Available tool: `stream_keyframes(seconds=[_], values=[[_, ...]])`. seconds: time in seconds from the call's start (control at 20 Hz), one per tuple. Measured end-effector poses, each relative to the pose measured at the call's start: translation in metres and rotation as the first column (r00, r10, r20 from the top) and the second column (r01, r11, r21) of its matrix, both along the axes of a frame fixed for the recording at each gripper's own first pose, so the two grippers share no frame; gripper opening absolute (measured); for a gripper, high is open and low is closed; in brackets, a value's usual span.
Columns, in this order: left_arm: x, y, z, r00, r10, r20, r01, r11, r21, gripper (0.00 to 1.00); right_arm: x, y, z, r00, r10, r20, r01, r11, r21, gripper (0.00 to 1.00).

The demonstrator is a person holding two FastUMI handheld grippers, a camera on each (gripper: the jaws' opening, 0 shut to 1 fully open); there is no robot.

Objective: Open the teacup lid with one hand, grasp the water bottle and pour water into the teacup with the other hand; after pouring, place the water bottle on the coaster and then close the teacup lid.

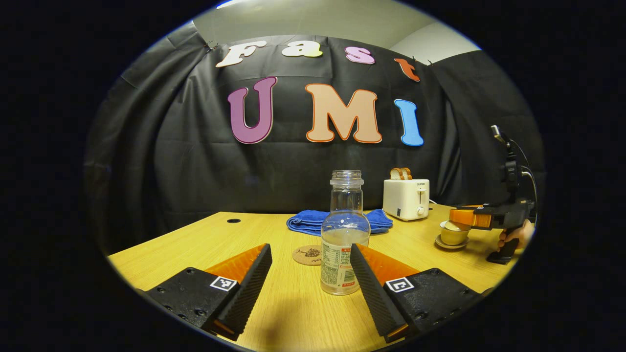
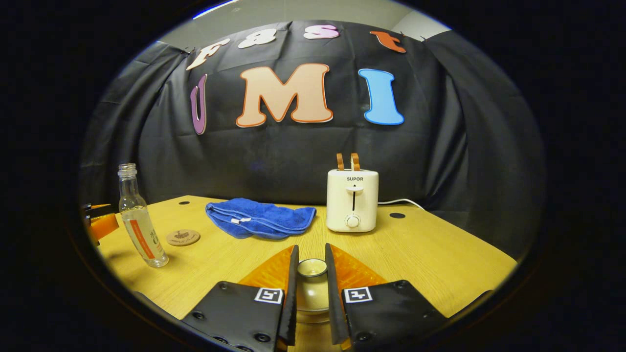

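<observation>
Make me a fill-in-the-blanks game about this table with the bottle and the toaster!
1. The water bottle has no ____ on its mouth.
2. The folded towel is coloured ____.
3. The white toaster has ____ sticking out of its top.
4. The right tool is closed around the teacup ____.

Missing words: cap; blue; bread; lid

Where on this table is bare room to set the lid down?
Bare wood lies right of the toaster and between the coaster and the teacup, in front of the blue towel. Crowded: around the water bottle, between the left gripper's fingers.
</observation>
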State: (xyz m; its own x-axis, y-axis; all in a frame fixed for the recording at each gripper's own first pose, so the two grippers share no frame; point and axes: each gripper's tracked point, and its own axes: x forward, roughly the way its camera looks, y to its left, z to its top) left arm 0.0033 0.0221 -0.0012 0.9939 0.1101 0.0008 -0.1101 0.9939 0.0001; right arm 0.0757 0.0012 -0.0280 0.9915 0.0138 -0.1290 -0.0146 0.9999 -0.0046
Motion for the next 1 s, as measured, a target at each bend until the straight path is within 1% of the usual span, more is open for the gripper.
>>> stream_keyframes(seconds=[0.1,0.2,0.3,0.45,0.5,0.6,0.65,1.0], values=[[-0.001,-0.001,0.0,1.0,-0.007,0.001,0.007,1.0,0.0,0.94,-0.004,-0.002,0.006,0.999,-0.007,0.041,0.006,1.0,0.017,0.31],[0.001,-0.004,0.0,1.0,-0.018,0.001,0.018,1.0,-0.001,0.94,-0.008,-0.005,0.013,0.996,-0.022,0.086,0.021,1.0,0.012,0.32],[0.003,-0.008,0.001,0.999,-0.039,0.002,0.039,0.999,-0.001,0.94,-0.01,-0.01,0.011,0.996,-0.039,0.079,0.038,0.999,0.014,0.31],[0.007,-0.021,0.002,0.995,-0.099,0.006,0.099,0.995,-0.002,0.94,-0.015,-0.017,0.013,0.995,-0.054,0.082,0.053,0.999,0.013,0.31],[0.008,-0.025,0.0,0.993,-0.118,0.004,0.118,0.993,-0.002,0.94,-0.018,-0.022,0.013,0.994,-0.073,0.085,0.072,0.997,0.011,0.31],[0.018,-0.035,0.001,0.987,-0.162,0.004,0.162,0.987,-0.002,0.94,-0.025,-0.04,0.016,0.986,-0.141,0.092,0.141,0.99,0.007,0.31],[0.023,-0.037,0.001,0.985,-0.175,0.003,0.175,0.985,-0.002,0.94,-0.028,-0.043,0.017,0.983,-0.155,0.096,0.154,0.988,0.008,0.3],[0.051,-0.045,-0.001,0.974,-0.227,-0.004,0.227,0.974,-0.003,0.94,-0.043,-0.056,0.017,0.979,-0.181,0.098,0.182,0.983,0.005,0.31]])
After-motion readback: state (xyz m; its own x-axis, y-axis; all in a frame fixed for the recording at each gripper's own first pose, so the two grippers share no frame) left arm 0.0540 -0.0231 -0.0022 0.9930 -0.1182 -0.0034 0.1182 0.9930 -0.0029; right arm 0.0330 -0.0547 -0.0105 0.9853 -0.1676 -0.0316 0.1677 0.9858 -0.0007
